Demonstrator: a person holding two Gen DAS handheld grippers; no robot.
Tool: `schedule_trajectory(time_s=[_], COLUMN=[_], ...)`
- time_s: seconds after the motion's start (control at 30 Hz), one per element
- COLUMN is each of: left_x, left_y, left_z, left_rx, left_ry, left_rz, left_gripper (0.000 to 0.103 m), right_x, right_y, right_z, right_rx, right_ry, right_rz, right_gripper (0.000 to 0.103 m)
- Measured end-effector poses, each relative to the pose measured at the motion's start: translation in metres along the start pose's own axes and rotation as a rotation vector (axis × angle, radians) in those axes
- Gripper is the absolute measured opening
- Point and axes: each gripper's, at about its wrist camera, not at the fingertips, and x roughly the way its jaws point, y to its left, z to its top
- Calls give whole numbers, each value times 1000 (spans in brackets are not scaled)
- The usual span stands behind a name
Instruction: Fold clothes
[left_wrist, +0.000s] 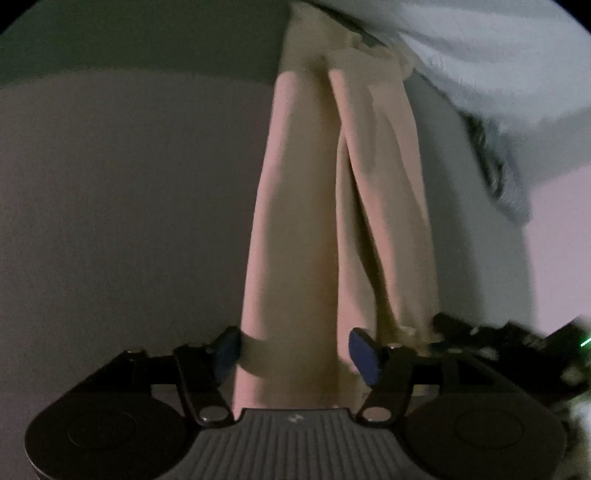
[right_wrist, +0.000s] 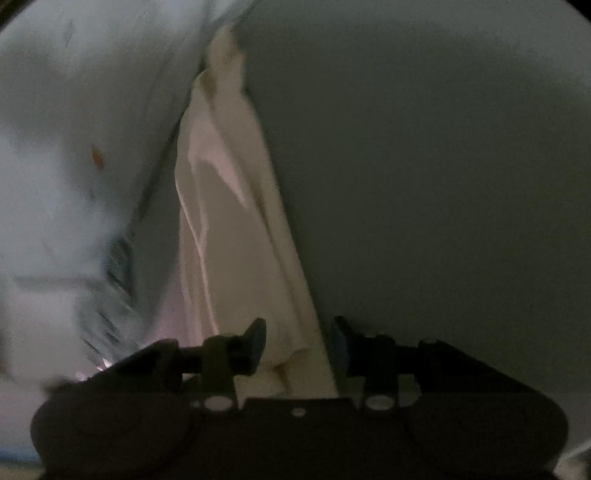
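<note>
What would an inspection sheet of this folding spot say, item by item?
Surface: plain grey top, dim light.
Job's things: cream garment, bunched into long folds, running from both tools away across the surface; seen again in the right view.
Clutter: pale blue cloth with a fringed edge lying beside the garment.
Grippers: left gripper has the garment between its jaws; right gripper has the garment's edge between its jaws. Whether the pads press on the cloth cannot be told.
Cables: nothing seen.
Surroundings: green light point at the edge of the left view; otherwise too dark and blurred to tell.
</note>
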Motion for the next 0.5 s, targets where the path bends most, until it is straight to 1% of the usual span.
schedule_trajectory(time_s=[0.03,0.07,0.1,0.13,0.2,0.23,0.33,0.4,0.43,0.47,0.5], left_x=[-1,-1,-1,-1,0,1,0,3,6,8,10], left_y=[7,13,17,20,21,20,13,5,1,-2,-3], left_z=[0,-1,0,-1,-1,-2,-4,-6,-6,-5,-5], left_rx=[-40,-79,-115,-140,-148,-139,-108,-55,-30,-18,-11], left_ry=[-7,-13,-18,-23,-28,-31,-57,-72,-82,-90,-93], left_rz=[-42,-81,-115,-140,-165,-161,-138,-129,-128,-128,-139], left_gripper=[80,83,90,95,100,100,100,99,97,95,81], right_x=[-1,-1,1,3,8,11,21,26,27,30,32], right_y=[-11,-18,-21,-20,-11,-6,12,20,22,21,21], right_z=[1,3,4,5,5,6,11,15,16,17,17], right_rx=[71,118,143,141,99,77,-12,-67,-79,-80,-79], right_ry=[-10,-13,-13,-14,-17,-18,-12,3,9,12,15], right_rz=[49,83,106,118,117,117,109,106,106,106,105], right_gripper=[45,46,47,48,49,53,55,55,53,50,46])
